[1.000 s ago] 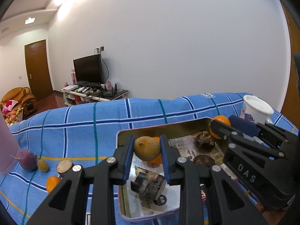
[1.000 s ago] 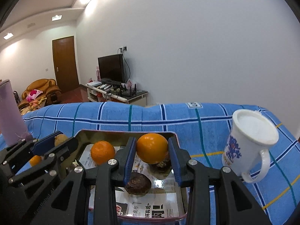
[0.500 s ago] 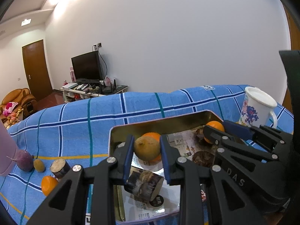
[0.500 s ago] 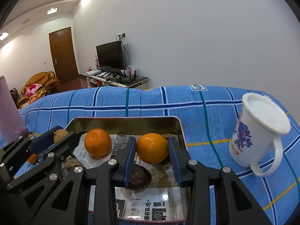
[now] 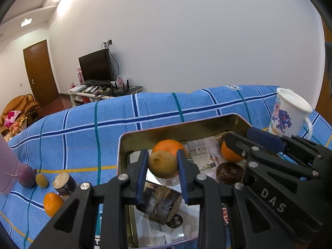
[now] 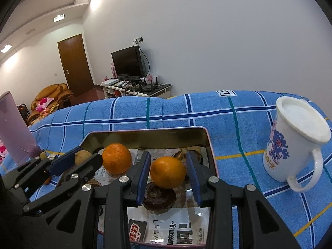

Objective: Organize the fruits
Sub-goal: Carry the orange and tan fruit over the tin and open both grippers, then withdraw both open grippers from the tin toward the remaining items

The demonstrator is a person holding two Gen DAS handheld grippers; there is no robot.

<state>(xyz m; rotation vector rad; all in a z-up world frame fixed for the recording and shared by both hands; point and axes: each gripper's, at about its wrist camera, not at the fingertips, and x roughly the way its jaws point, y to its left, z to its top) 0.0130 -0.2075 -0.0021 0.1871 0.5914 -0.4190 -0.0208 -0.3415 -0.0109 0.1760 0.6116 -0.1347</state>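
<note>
- Nearest the left wrist camera, the left gripper [image 5: 162,166] is clamped on a yellow-brown fruit [image 5: 162,164]; both blue pads press its sides and it is held above the tin tray [image 5: 122,145].
- Directly under that fruit, a short dark log piece [image 5: 159,202] lies on its side on the printed paper [image 5: 199,155] lining the tray.
- Just behind the held fruit, a loose orange [image 5: 169,145] sits in the tray, partly hidden by it.
- Nearest the right wrist camera, the right gripper [image 6: 168,175] is closed on a second orange [image 6: 167,172], gripped between its blue pads over the tray.
- Below this orange, a dark brown round item [image 6: 158,197] rests on the paper; what it is cannot be told.
- Behind the right gripper, further dark pieces [image 6: 191,153] lie against the tray's far right corner.
- Outside the tray, to its left in the left view, a third orange [image 5: 53,204], a small log stub [image 5: 64,183], a small brown fruit [image 5: 42,180] and a purple root vegetable [image 5: 26,175] lie close together on the blue checked cloth [image 5: 83,128]; the vegetable touches a pink container [image 5: 6,172].
- Right of the tray, a white printed mug [image 6: 294,143] stands apart on the cloth, tilted in the fisheye view.
- Farther back, beyond the cloth, a television [image 6: 126,62] stands on a low stand, with a brown door [image 6: 74,64] and an armchair [image 6: 51,95] to its left.
</note>
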